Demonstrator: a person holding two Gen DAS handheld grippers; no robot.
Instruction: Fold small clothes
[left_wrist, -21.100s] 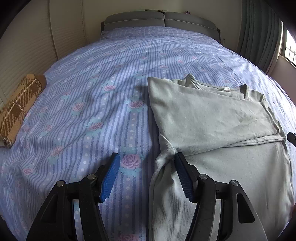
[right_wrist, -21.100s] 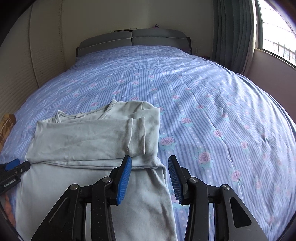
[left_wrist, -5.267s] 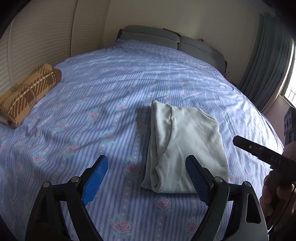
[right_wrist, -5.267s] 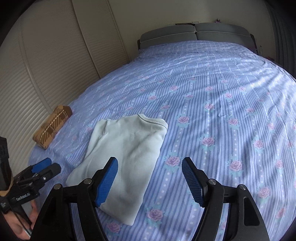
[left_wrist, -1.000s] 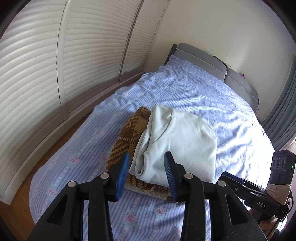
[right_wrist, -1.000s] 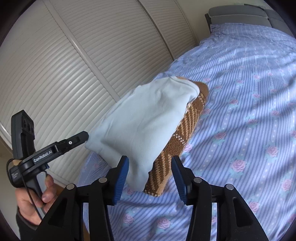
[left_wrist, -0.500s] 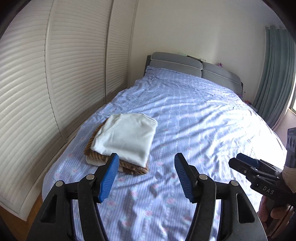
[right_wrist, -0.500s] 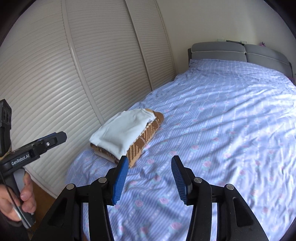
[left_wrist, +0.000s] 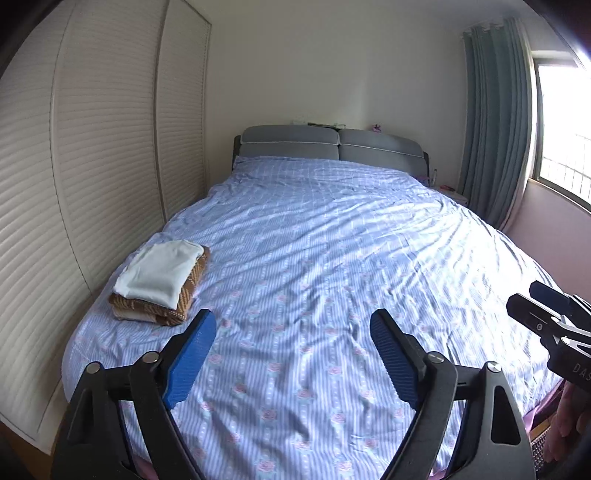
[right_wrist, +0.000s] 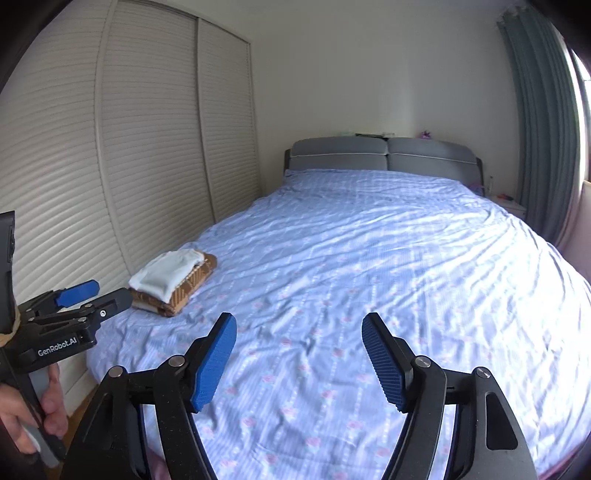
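Resting near bed (left_wrist: 332, 258) edge, folded shirt (left_wrist: 159, 271)

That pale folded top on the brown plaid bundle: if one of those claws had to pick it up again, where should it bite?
Probably the thick folded edge of the pale folded top nearest the foot of the bed, where it overhangs the brown plaid bundle. Coming in low from that side, the open left gripper could likely pinch all layers together, so the fold holds.
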